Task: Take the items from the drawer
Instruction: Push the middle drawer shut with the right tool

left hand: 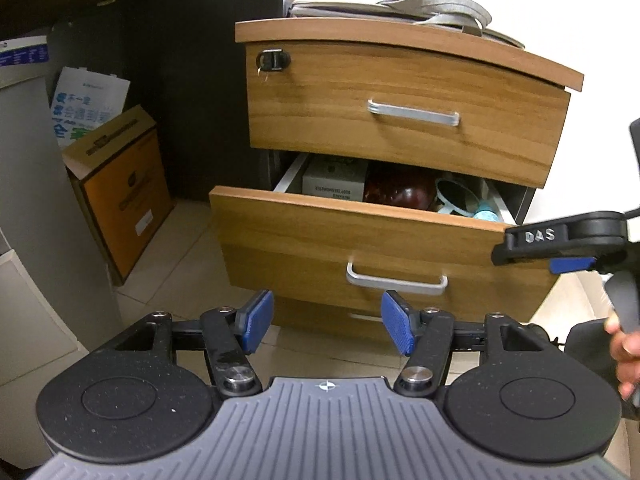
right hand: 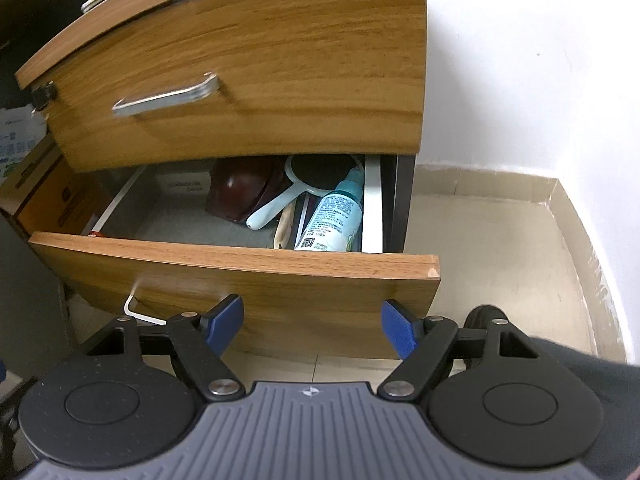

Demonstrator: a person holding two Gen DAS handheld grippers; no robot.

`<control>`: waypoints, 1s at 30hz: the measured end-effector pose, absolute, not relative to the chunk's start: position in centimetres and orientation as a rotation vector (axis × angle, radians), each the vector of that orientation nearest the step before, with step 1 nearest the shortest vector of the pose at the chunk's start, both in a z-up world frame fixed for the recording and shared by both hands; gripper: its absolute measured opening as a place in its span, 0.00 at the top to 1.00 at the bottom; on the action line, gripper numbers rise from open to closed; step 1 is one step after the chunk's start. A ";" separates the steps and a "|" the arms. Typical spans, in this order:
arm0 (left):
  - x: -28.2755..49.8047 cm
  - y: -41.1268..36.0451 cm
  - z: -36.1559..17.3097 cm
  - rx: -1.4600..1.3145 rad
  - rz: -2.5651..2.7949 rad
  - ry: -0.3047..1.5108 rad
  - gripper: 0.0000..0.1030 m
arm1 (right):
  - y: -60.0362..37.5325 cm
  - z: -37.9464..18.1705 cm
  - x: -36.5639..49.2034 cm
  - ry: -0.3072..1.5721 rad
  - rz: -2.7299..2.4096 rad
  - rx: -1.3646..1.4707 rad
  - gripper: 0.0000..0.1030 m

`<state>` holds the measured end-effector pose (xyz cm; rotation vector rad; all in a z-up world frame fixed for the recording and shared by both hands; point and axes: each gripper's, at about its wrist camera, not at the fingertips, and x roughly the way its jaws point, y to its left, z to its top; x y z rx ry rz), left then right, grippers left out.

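Note:
The middle drawer [left hand: 360,236] [right hand: 240,276] of a wooden cabinet stands pulled out. Inside lie a white box [left hand: 334,182] [right hand: 186,186], a dark red glossy object [left hand: 400,188] [right hand: 240,192], a pale blue hand mirror [left hand: 456,198] [right hand: 304,184] and a light blue labelled bottle [right hand: 336,216] [left hand: 486,214] along the right side. My left gripper [left hand: 326,322] is open, low in front of the drawer front near its handle [left hand: 396,278]. My right gripper [right hand: 312,326] is open too, in front of and above the drawer's right half; the left wrist view shows it from the side [left hand: 560,246] at the drawer's right corner.
The top drawer [left hand: 400,108] is shut, with a grey bag [left hand: 420,12] on the cabinet top. An orange cardboard box [left hand: 120,188] leans against a grey unit on the left. A white wall [right hand: 520,60] and tiled floor [right hand: 492,264] lie right of the cabinet. A hand [left hand: 626,352] holds the right gripper.

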<state>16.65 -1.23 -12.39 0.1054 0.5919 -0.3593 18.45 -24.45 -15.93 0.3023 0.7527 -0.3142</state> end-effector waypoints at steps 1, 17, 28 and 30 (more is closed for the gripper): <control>16.7 -1.2 -12.3 0.103 -0.362 0.591 0.39 | -24.6 -16.0 18.9 0.749 -0.317 0.297 0.21; 16.5 0.2 -10.8 0.066 -0.380 0.554 0.38 | -27.3 -16.6 25.6 0.709 -0.323 0.184 0.21; 15.6 0.6 -9.9 0.046 -0.386 0.563 0.36 | -28.7 -15.9 27.9 0.703 -0.317 0.167 0.21; 15.4 0.6 -9.7 0.038 -0.389 0.562 0.35 | -28.6 -15.7 27.7 0.704 -0.311 0.157 0.21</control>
